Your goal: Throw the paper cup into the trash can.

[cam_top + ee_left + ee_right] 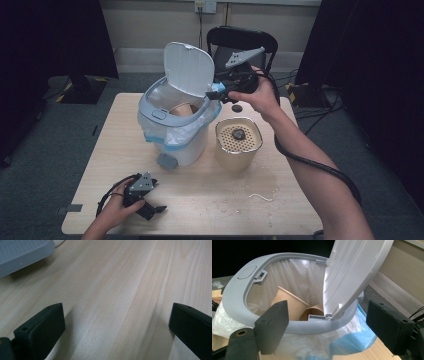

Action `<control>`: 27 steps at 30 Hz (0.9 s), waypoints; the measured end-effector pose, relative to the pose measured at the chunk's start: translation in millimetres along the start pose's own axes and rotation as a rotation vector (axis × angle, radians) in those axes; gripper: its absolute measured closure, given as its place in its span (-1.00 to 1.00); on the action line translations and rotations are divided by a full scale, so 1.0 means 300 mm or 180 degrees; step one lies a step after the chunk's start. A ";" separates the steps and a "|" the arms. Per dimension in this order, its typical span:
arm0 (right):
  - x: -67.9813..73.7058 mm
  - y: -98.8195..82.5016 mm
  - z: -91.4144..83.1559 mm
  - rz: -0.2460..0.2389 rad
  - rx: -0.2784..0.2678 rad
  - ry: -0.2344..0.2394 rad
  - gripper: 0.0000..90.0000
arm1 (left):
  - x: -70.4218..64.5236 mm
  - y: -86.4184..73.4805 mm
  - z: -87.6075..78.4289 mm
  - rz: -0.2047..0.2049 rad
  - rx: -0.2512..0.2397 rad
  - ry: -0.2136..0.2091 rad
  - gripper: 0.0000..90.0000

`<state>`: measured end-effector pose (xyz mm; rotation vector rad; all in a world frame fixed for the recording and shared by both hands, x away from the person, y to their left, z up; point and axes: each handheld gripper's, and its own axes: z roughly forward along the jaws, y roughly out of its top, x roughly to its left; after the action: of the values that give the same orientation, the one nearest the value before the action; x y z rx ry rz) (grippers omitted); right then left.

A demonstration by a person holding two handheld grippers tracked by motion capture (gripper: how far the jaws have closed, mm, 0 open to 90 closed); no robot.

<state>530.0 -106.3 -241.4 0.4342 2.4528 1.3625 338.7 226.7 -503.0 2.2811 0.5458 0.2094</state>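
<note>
Nearest the high camera, the left gripper (145,202) rested on the front edge of the wooden table (220,210), its jaws apart with bare wood between them, as the left gripper view showed. The hand holding it looked idle.

The work was at the bin (175,120), which stood toward the back left of the table with its lid (189,67) tipped up and a clear liner with blue trim spilling over the grey rim (235,302). The right gripper (216,93) hung at the bin's right rim, just below the raised lid, its jaws spread wide and holding nothing. In the right gripper view the jaws framed the open mouth, and brown paper cups (287,301) lay inside against the liner.

By my reading, the dropping step was done or nearly so: the cups were already in the bin and the gripper was empty. To the right of the bin stood a beige container (238,142) with a perforated insert and a small dark lump on it; a small dark bit (236,107) lay on the table behind it. Crumbs and a pale scrap littered the front of the table.

The next move likely called for either fetching another piece of rubbish or closing the lid. Closing would mean pushing the lid from behind without snagging the liner.
</note>
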 end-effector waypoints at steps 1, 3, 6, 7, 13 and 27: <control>-0.001 0.001 0.002 0.0004 -0.0007 0.0002 -0.60 | 0.000 0.000 0.000 0.0000 0.0001 0.0000 -1.00; -0.003 0.005 0.007 0.0003 -0.0001 -0.0013 -0.60 | 0.000 0.000 0.000 0.0000 0.0002 0.0002 -1.00; -0.008 0.011 0.017 -0.0008 0.0002 0.0005 -0.59 | 0.000 0.000 0.000 0.0002 0.0003 0.0002 -1.00; -0.009 0.013 0.019 -0.0002 -0.0008 0.0014 -0.59 | 0.000 0.000 0.000 0.0001 0.0001 0.0000 -1.00; -0.005 0.023 0.028 0.0008 -0.0062 0.0055 -0.58 | 0.000 0.000 0.000 0.0000 -0.0001 0.0001 -1.00; 0.017 0.060 0.035 -0.0029 -0.0133 0.0064 -0.61 | 0.000 0.000 0.000 0.0001 0.0000 0.0000 -1.00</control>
<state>531.7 -87.3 -231.9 0.4009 2.4345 1.4182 338.8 226.7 -503.0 2.2811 0.5455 0.2094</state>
